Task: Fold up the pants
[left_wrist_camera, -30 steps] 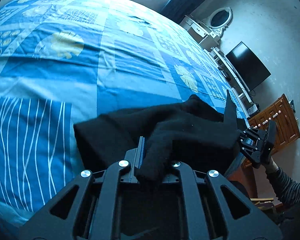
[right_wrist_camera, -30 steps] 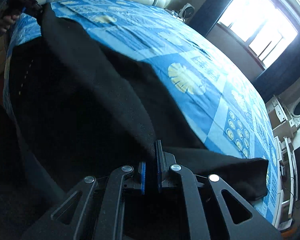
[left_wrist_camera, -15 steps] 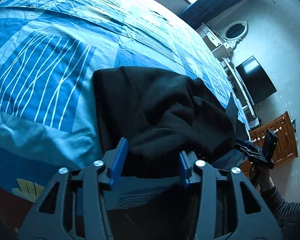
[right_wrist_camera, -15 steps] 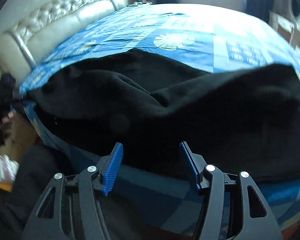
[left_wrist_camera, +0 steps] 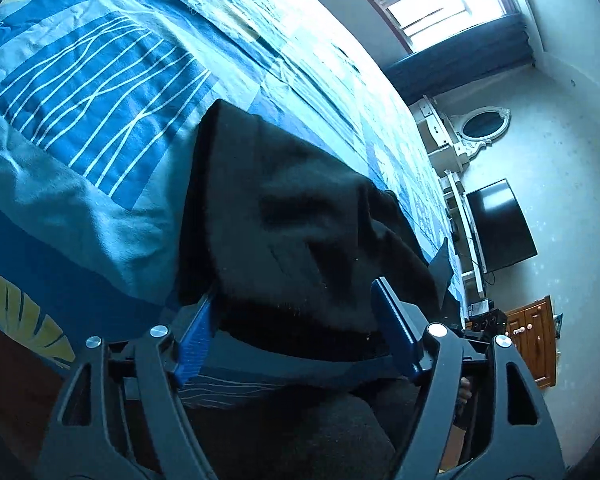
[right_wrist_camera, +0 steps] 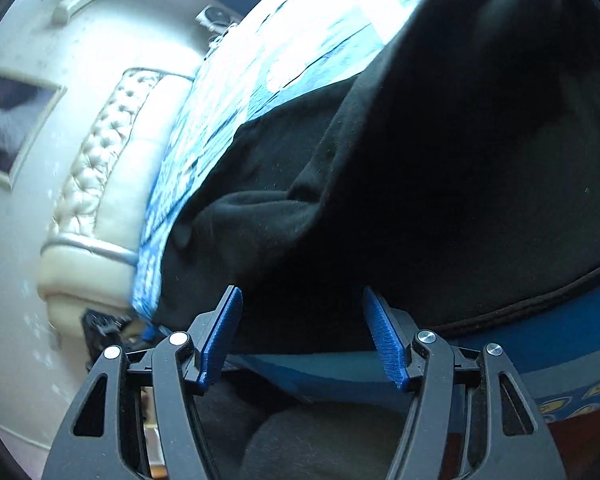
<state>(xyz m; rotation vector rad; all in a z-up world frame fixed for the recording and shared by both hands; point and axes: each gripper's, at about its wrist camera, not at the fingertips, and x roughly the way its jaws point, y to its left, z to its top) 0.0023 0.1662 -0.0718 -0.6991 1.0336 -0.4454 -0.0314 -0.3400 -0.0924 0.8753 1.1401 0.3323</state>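
Off to the far left of my left view lay the blue patterned bedspread (left_wrist_camera: pixel 100 92), its white-lined panel and a yellow leaf print near the bed's edge, with nothing on that stretch. Nearer the middle, the black pants (left_wrist_camera: pixel 284 224) sat in a rumpled, partly folded heap on the spread, close to the near edge of the bed. My left gripper (left_wrist_camera: pixel 296 316) stood before that heap with its jaws opening; the blue pads (left_wrist_camera: pixel 194 340) flanked the near hem of the cloth without pressing on it. Beyond the pants, to the right, a bright window with a dark curtain (left_wrist_camera: pixel 460 60) took the far wall, then an oval mirror (left_wrist_camera: pixel 482 128) over a white dresser, a dark television (left_wrist_camera: pixel 500 228) and a wooden cabinet (left_wrist_camera: pixel 534 344) lower down. In my right view, a framed picture (right_wrist_camera: pixel 12 120) hung on the wall at the far left, beside a cream tufted headboard (right_wrist_camera: pixel 96 184). The bedspread (right_wrist_camera: pixel 236 88) ran away in glare beside it. The pants (right_wrist_camera: pixel 440 160) filled most of the middle and right, a thick fold rising close to the lens and hiding the bed behind. My right gripper (right_wrist_camera: pixel 302 328) faced the near edge of that cloth, jaws opening as well, pads apart on either side of the hem and gripping nothing. A dark blurred shape at the lower left I could not make out.
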